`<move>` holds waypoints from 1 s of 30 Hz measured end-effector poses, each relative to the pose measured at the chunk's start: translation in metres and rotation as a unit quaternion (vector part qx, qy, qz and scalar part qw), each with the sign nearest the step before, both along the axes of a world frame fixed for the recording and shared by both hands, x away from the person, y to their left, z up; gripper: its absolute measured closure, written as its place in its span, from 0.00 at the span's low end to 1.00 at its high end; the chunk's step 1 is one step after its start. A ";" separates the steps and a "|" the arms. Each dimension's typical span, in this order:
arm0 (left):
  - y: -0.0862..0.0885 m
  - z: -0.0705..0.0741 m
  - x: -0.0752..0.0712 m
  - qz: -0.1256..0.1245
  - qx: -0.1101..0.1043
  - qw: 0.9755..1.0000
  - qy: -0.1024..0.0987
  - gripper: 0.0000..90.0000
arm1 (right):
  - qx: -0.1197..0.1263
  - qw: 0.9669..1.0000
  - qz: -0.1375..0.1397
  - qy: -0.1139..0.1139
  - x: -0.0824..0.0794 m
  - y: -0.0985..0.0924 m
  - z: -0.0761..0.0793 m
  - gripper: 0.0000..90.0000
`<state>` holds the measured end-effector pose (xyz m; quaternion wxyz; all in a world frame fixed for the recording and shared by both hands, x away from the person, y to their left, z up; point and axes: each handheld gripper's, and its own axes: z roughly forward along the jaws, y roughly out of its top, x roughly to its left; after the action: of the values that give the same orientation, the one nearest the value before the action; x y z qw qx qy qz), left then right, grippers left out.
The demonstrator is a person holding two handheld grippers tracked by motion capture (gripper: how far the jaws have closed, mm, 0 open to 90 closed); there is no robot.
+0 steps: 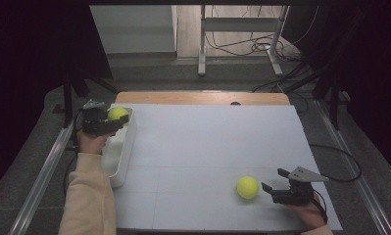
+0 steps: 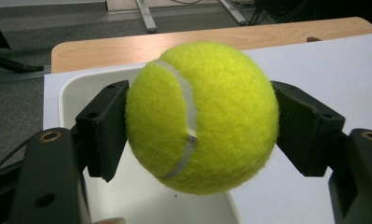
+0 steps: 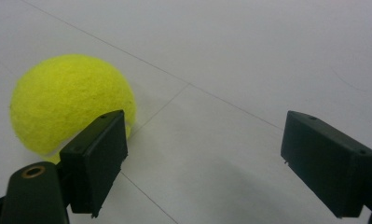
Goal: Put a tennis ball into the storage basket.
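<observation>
Left tool [image 1: 115, 120], at the left edge of the high view, grips a tennis ball [image 1: 117, 114] between both pads, holding it over the far end of the white bin [image 1: 118, 161]. In the left gripper view the ball [image 2: 202, 116] bulges well past the pads, so a slight loosening too early could drop it onto the bin's rim and send it rolling across the desk [image 1: 207, 147]. Right tool [image 1: 270, 182], lower right, stands open and empty just beside the second ball [image 1: 248, 187]; a careless nudge from its near pad would likely push that ball away.
</observation>
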<state>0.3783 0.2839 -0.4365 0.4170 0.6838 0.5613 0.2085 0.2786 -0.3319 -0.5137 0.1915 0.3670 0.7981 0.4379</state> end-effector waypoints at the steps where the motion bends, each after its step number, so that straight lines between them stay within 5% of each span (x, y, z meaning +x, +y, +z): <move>1: 0.000 -0.001 0.000 0.001 -0.001 1.000 0.002 0.29 | 0.000 1.000 0.000 0.000 0.000 0.000 0.000 0.17; 30: 0.004 -0.018 0.010 0.023 0.041 0.997 0.060 0.29 | -0.003 1.000 0.000 0.001 0.000 0.000 -0.001 0.17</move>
<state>0.3885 0.2878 -0.4541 0.3494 0.6982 0.5920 0.2000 0.2789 -0.3320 -0.5142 0.1914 0.3669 0.7996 0.4352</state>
